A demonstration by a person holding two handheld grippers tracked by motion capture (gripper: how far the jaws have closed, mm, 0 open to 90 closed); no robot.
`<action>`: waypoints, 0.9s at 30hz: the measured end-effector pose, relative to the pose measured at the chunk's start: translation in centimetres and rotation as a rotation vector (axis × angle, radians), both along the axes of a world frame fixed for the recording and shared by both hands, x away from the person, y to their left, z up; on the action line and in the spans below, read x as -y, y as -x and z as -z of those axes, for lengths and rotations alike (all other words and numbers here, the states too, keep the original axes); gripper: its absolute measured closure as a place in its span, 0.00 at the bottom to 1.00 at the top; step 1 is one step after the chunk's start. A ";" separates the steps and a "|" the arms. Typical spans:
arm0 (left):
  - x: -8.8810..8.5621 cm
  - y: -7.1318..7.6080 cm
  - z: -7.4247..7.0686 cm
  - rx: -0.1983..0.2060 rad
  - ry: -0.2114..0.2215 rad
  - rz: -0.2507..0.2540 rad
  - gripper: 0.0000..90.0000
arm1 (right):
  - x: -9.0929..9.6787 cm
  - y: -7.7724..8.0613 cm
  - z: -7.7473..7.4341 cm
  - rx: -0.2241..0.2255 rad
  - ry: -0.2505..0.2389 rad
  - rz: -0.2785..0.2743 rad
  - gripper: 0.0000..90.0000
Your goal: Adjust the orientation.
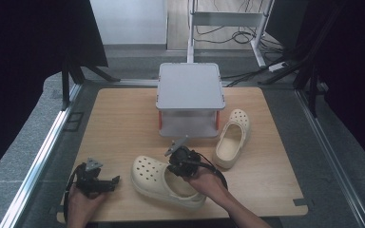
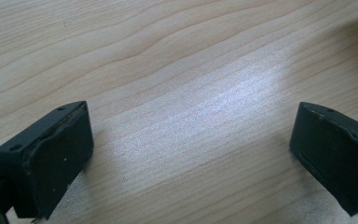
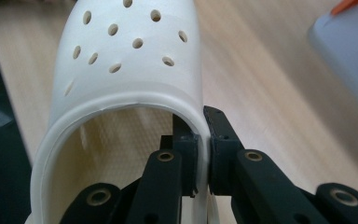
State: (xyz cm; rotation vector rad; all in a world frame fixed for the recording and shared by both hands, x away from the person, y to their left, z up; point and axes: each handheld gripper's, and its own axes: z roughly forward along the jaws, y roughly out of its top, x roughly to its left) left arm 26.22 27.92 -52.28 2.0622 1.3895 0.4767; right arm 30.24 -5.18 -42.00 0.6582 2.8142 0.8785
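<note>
while right gripper [image 3: 204, 140] pinches near clog [image 1: 164, 183] rim | left gripper [image 2: 191, 154] spread wide over wooden table [image 1: 119, 123]

I see light wood tabletop [image 1: 123, 123], rounded corners, set inside metal rail frame [image 1: 43, 152]. Grey carpet floor [image 1: 19, 156] all around. Black curtains [image 1: 24, 42] hang far left and far right. White metal stand [image 1: 228, 21] at far centre, dark cables [image 1: 247, 38] on floor beside it. Soft glare on wood grain.
</note>
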 end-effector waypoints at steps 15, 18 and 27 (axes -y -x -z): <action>0.0 0.0 0.0 0.001 -0.001 -0.003 0.00 | 3.8 1.9 2.7 -0.040 -0.018 0.040 0.90; 0.1 0.0 0.0 0.001 -0.001 -0.004 0.00 | 4.1 1.8 2.5 -0.061 -0.051 0.014 0.85; 0.1 0.0 0.0 0.001 -0.001 -0.005 0.00 | 6.0 1.4 0.8 -0.087 -0.060 -0.012 0.56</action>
